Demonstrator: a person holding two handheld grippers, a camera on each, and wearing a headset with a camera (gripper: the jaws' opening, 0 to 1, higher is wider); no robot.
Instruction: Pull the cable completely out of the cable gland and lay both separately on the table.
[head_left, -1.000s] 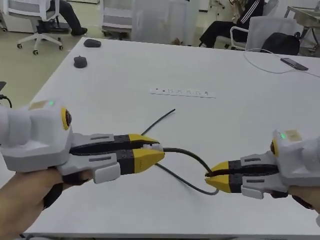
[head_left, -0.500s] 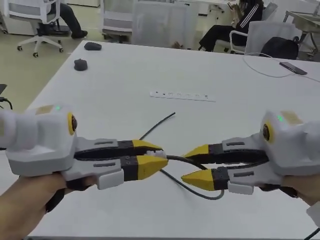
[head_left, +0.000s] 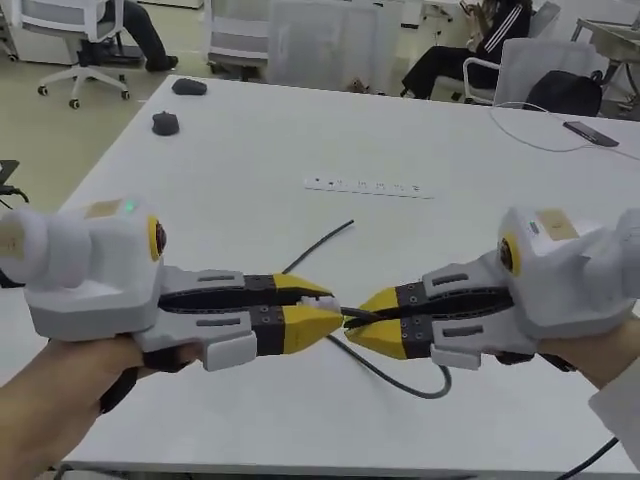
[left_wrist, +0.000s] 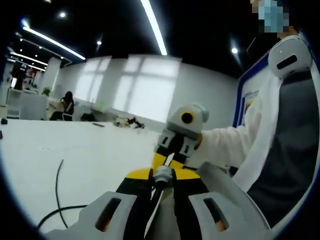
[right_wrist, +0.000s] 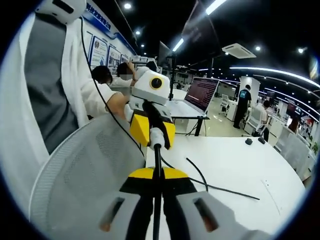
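Observation:
A black cable (head_left: 318, 243) lies looped on the white table (head_left: 230, 190), and one end rises to a small white cable gland (head_left: 328, 304). My left gripper (head_left: 325, 309) is shut on the gland. My right gripper (head_left: 360, 322) faces it tip to tip and is shut on the cable just beside the gland. In the right gripper view the cable (right_wrist: 157, 161) runs straight from my right gripper (right_wrist: 156, 175) up into the gland (right_wrist: 156, 138), which sits in the left gripper's yellow jaws. In the left gripper view the gland (left_wrist: 162, 176) is pinched between that gripper's jaws.
A white power strip (head_left: 368, 187) lies mid-table beyond the cable. Two computer mice (head_left: 165, 122) (head_left: 188, 87) sit at the far left, and a phone (head_left: 588, 133) with a white lead at the far right. Office chairs and seated people are behind the table. The table's front edge is just below the grippers.
The right gripper let go of the cable farther out, opened, moved left toward the gland and shut on the cable right beside it. The left gripper kept hold of the gland.

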